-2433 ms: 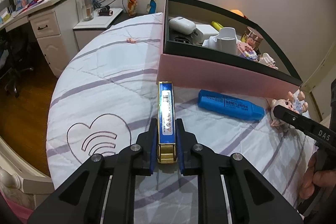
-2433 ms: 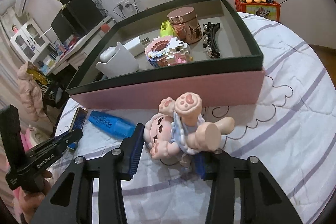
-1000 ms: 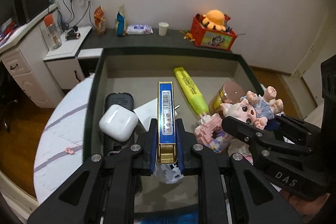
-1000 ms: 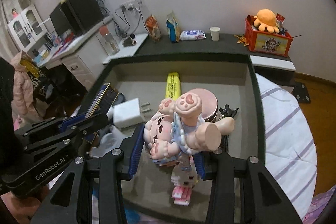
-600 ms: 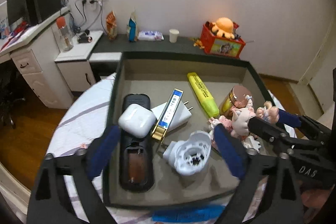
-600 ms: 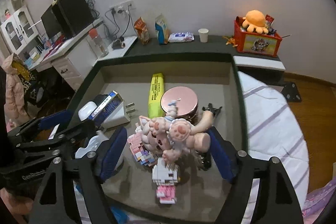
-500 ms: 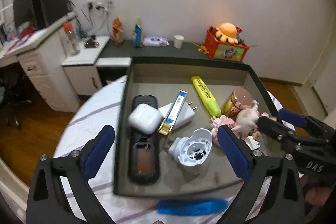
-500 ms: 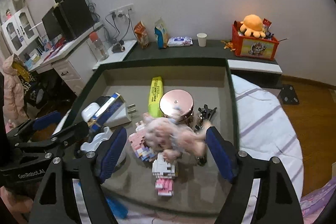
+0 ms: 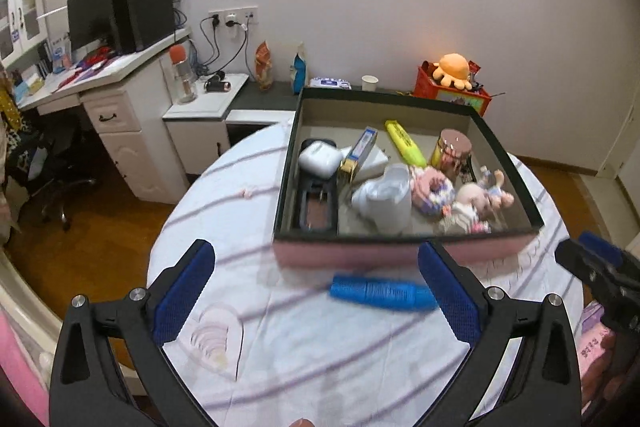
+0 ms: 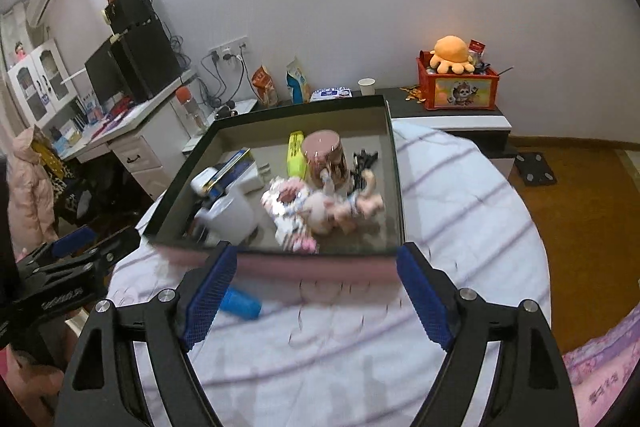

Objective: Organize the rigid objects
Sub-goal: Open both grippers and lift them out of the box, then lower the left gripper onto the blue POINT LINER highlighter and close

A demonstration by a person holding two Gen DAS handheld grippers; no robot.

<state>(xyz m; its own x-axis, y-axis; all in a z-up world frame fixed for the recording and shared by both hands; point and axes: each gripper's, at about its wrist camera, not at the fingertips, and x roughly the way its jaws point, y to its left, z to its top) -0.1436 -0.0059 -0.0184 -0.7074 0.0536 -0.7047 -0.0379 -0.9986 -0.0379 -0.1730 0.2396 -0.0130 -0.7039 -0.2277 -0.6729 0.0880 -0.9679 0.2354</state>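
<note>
A pink box with a dark rim (image 9: 404, 254) (image 10: 276, 115) sits on the round table. Inside lie a blue-and-gold flat box (image 9: 358, 153) (image 10: 230, 169), a pig doll (image 9: 482, 195) (image 10: 340, 209), a white earbud case (image 9: 319, 157), a yellow highlighter (image 9: 404, 147) (image 10: 296, 153), a pink jar (image 9: 450, 149) (image 10: 324, 157) and a white cup-like item (image 9: 384, 201). A blue marker (image 9: 382, 293) (image 10: 240, 301) lies on the cloth in front of the box. My left gripper (image 9: 316, 297) and my right gripper (image 10: 316, 297) are both open and empty, held back above the table.
The round table has a white quilted cloth with purple lines (image 9: 320, 347). A white desk with a monitor (image 9: 112, 91) stands at the left. A red toy box with an orange plush (image 10: 456, 79) sits on a dark cabinet behind. Wooden floor lies around.
Both grippers opened over the box, leaving the blue-and-gold flat box and the pig doll inside. Both then pulled back and up, away from the box.
</note>
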